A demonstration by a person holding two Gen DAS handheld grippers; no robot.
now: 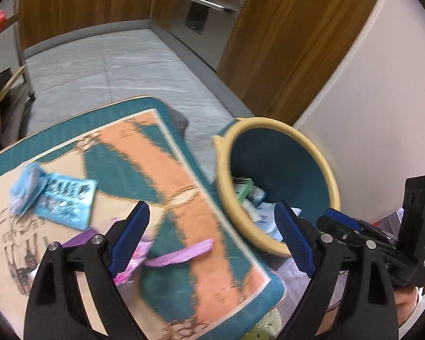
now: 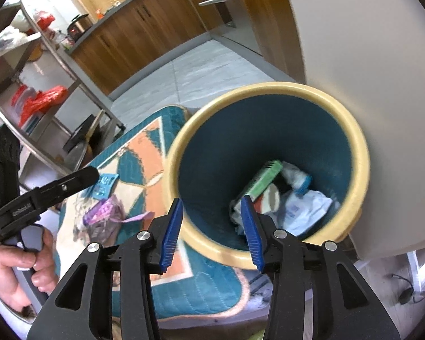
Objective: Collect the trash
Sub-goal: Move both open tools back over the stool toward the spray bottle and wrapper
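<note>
Left wrist view shows you the purple wrapper (image 1: 181, 253) lying on the mat (image 1: 161, 187) just beside the bin (image 1: 272, 124); it looks light, thin and crinkly, so I think you should pinch it at its loose free end. Your left gripper (image 1: 212, 236) is spread wide and holds nothing, and your right gripper (image 2: 212, 231) is parted and unloaded over the bin rim.

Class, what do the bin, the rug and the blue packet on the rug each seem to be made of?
Bin: probably moulded plastic, with a smooth cream rim, a teal inside and a slight sheen. Rug: woven or quilted fabric, matte, with stitched lines and a bound edge. Blue packet: it looks like thin plastic film or foil, with shiny crinkled highlights, though blur leaves that unsure.
</note>
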